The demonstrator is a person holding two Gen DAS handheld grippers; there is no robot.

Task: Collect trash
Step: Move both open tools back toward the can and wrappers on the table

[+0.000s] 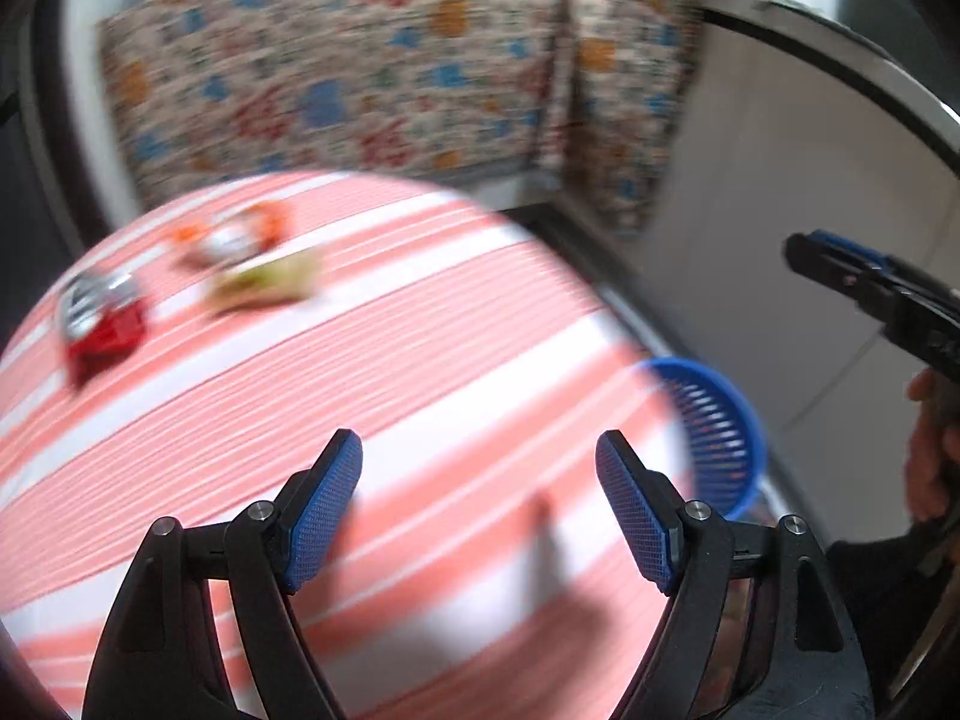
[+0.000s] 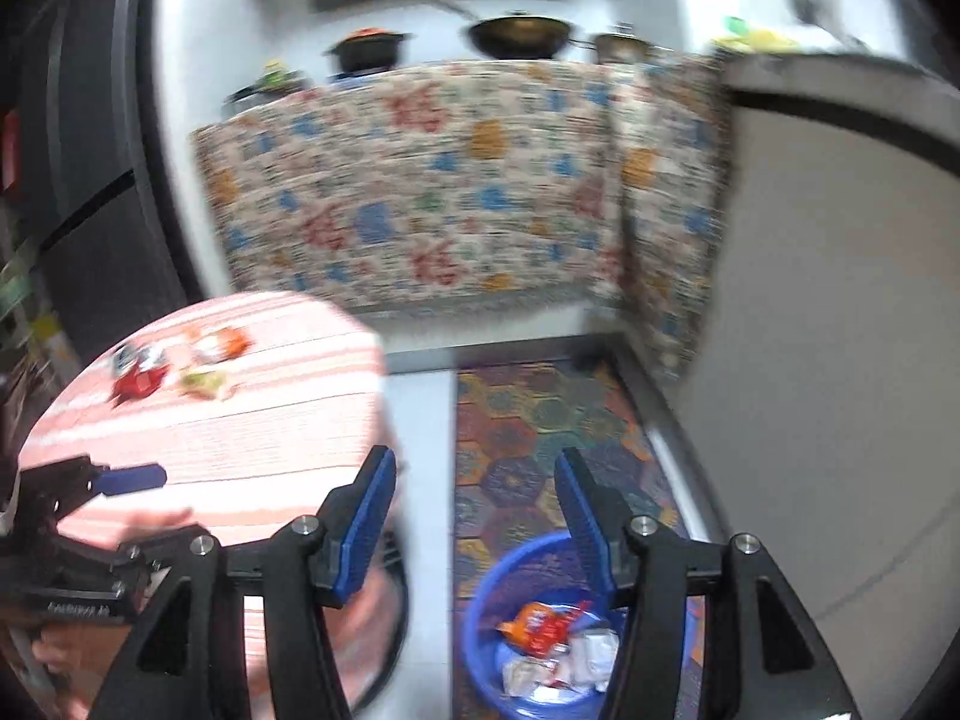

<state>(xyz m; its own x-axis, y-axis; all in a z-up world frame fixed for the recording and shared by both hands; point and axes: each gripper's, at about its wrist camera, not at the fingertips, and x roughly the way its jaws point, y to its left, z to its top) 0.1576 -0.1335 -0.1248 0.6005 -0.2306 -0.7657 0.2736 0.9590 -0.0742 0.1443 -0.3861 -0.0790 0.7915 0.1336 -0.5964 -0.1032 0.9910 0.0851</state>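
Three wrappers lie at the far left of the round pink-striped table (image 1: 372, 372): a red-and-silver one (image 1: 102, 318), an orange-and-white one (image 1: 237, 234) and a yellow-green one (image 1: 267, 282). They also show in the right wrist view: the red one (image 2: 138, 381), the orange one (image 2: 219, 345) and the yellow-green one (image 2: 207, 383). My left gripper (image 1: 480, 462) is open and empty above the table's near part. My right gripper (image 2: 474, 480) is open and empty above the blue basket (image 2: 498, 594) on the floor, which holds several wrappers (image 2: 558, 642). The basket also shows in the left wrist view (image 1: 720, 438).
A counter draped with patterned cloth (image 2: 420, 192) stands behind the table, with pots (image 2: 516, 36) on top. A patterned floor mat (image 2: 540, 420) lies under the basket. A white wall (image 2: 840, 360) runs along the right. The right gripper shows in the left wrist view (image 1: 870, 288).
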